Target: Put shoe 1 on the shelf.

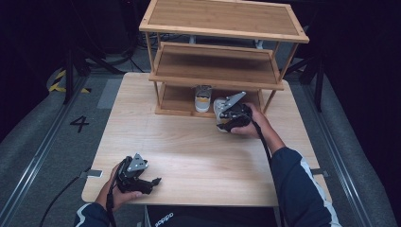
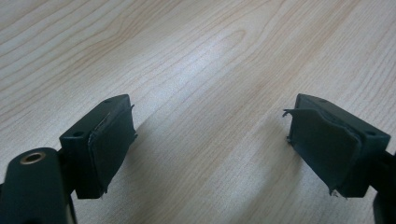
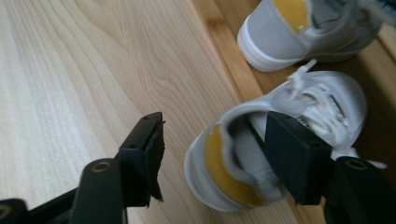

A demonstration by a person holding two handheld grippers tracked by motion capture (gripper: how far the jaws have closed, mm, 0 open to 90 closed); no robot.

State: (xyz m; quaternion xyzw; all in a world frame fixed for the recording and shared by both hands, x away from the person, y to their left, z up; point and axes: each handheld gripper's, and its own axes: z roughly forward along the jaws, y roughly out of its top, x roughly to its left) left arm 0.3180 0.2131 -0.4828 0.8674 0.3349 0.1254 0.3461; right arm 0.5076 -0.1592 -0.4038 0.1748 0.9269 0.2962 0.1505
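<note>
Right gripper open astride heel of near white shoe at rack's bottom shelf; left gripper open over desk.

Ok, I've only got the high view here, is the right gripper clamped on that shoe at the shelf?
Observer: No. The right gripper is open; one jaw sits at the near shoe's opening, the other stands clear of its heel.
Operator: Is the shoe fully on the shelf?
Observer: Not quite. Its heel juts past the front edge of the bottom board, over the table.
Operator: And the left gripper?
Observer: The left gripper is open, with bare table between its jaws.
</note>
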